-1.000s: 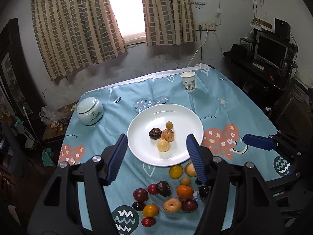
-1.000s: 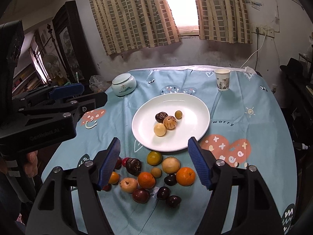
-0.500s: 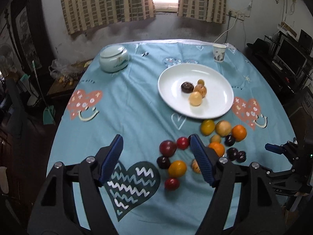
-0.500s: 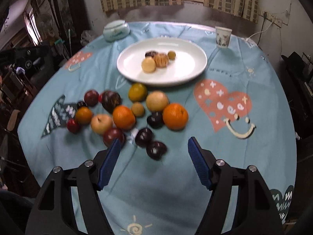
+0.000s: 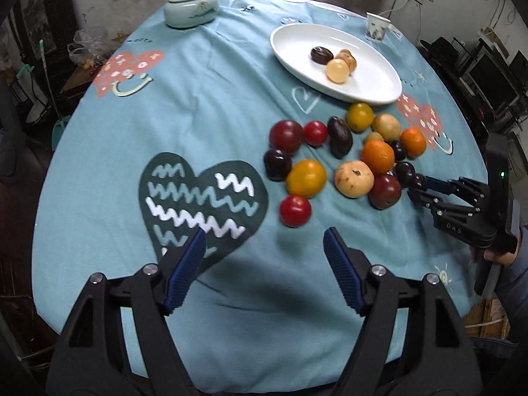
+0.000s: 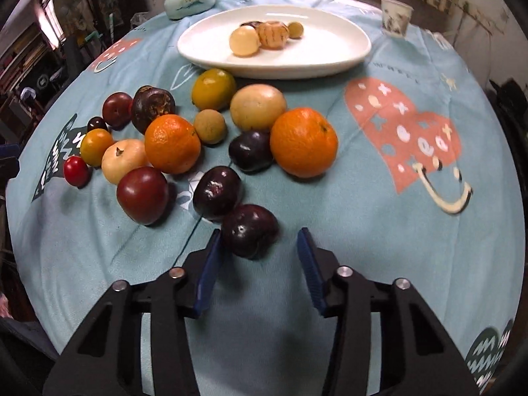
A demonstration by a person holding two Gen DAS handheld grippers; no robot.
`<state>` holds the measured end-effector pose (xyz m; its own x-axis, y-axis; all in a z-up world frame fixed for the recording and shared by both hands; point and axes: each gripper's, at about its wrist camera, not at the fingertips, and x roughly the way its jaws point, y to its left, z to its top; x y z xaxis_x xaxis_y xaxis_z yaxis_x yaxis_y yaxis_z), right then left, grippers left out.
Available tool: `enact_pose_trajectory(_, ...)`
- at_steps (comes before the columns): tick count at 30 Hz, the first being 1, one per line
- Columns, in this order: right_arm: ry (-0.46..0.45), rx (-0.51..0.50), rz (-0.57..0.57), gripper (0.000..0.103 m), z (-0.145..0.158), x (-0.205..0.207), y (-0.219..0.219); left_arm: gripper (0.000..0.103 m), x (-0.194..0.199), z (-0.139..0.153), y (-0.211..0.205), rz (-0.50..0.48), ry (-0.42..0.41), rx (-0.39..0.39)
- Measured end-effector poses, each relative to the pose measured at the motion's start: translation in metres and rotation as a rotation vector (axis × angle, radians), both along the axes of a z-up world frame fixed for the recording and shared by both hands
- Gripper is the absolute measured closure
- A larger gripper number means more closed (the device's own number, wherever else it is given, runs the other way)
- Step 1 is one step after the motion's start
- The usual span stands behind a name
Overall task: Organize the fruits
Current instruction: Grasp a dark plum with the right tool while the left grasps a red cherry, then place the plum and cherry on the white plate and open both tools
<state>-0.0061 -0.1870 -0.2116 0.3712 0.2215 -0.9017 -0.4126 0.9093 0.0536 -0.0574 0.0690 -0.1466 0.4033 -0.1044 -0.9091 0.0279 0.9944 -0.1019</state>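
A pile of loose fruit lies on the blue tablecloth: oranges (image 6: 303,142), dark plums, tomatoes, yellow and pale fruits. A white plate (image 5: 373,90) (image 6: 297,69) behind them holds several small fruits. My right gripper (image 6: 259,234) (image 5: 418,187) is low over the cloth with its jaws closing around the nearest dark plum (image 6: 249,229). The left pad is at its side, and a gap shows at the right pad. My left gripper (image 5: 264,234) stands with its jaws opening and nothing between them, just short of a red tomato (image 5: 294,210).
A pale green lidded jar (image 5: 191,6) (image 6: 188,0) sits at the far left and a paper cup (image 5: 376,28) (image 6: 396,16) at the far right. A hand (image 5: 501,257) holds the right gripper past the table's right edge. Cluttered furniture surrounds the round table.
Both grippers have sunk toward the table and tipped down. The right jaws have narrowed around the near dark plum. The left gripper shifted left of the fruit pile, its jaws slightly wider.
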Motion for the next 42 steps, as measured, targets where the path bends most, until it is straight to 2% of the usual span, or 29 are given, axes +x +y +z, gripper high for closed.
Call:
enact_pose_trajectory(1,0.009,0.004,0.017,0.071,0.002,0.001,0.002,0.028,0.002,-0.004,-0.004,-0.008,0.011,-0.007)
enact_pose_trajectory(5,-0.01,0.008,0.023,0.071,0.014,-0.003,0.0,0.028,0.016,-0.02,-0.016,-0.024,0.042,-0.018)
enact_pose_trajectory(7,-0.006,0.025,0.006,0.071,0.018,-0.004,-0.004,0.032,0.024,-0.028,-0.022,-0.039,0.053,-0.015)
enact_pose_trajectory(10,-0.007,0.037,-0.018,0.071,0.023,-0.009,-0.01,0.054,0.035,-0.041,-0.029,-0.061,0.074,-0.013)
enact_pose_trajectory(12,-0.003,0.05,-0.029,0.071,0.026,-0.012,-0.012,0.065,0.042,-0.051,-0.029,-0.058,0.104,-0.013)
enact_pose_trajectory(14,-0.004,0.05,-0.03,0.071,0.028,-0.016,-0.011,0.068,0.046,-0.058,-0.029,-0.056,0.119,-0.013)
enact_pose_trajectory(15,-0.003,0.051,-0.031,0.071,0.029,-0.017,-0.01,0.072,0.046,-0.058,-0.029,-0.065,0.12,-0.025)
enact_pose_trajectory(18,-0.003,0.063,-0.035,0.071,0.033,-0.021,-0.01,0.073,0.044,-0.051,-0.033,-0.087,0.095,-0.009)
enact_pose_trajectory(21,-0.02,0.09,-0.036,0.071,0.041,-0.026,-0.008,0.073,0.042,-0.032,-0.037,-0.107,0.046,0.005)
enact_pose_trajectory(25,-0.065,0.147,-0.041,0.071,0.061,-0.029,-0.004,0.073,0.043,0.01,-0.046,-0.137,-0.054,0.006)
enact_pose_trajectory(30,-0.174,0.22,-0.042,0.071,0.105,-0.024,0.004,0.073,0.051,0.065,-0.067,-0.183,-0.196,0.032)
enact_pose_trajectory(36,-0.327,0.284,-0.038,0.071,0.167,-0.014,0.006,0.072,0.073,0.119,-0.085,-0.203,-0.32,0.05)
enact_pose_trajectory(42,-0.43,0.303,-0.038,0.071,0.206,0.004,0.001,0.072,0.1,0.145,-0.097,-0.196,-0.374,0.059)
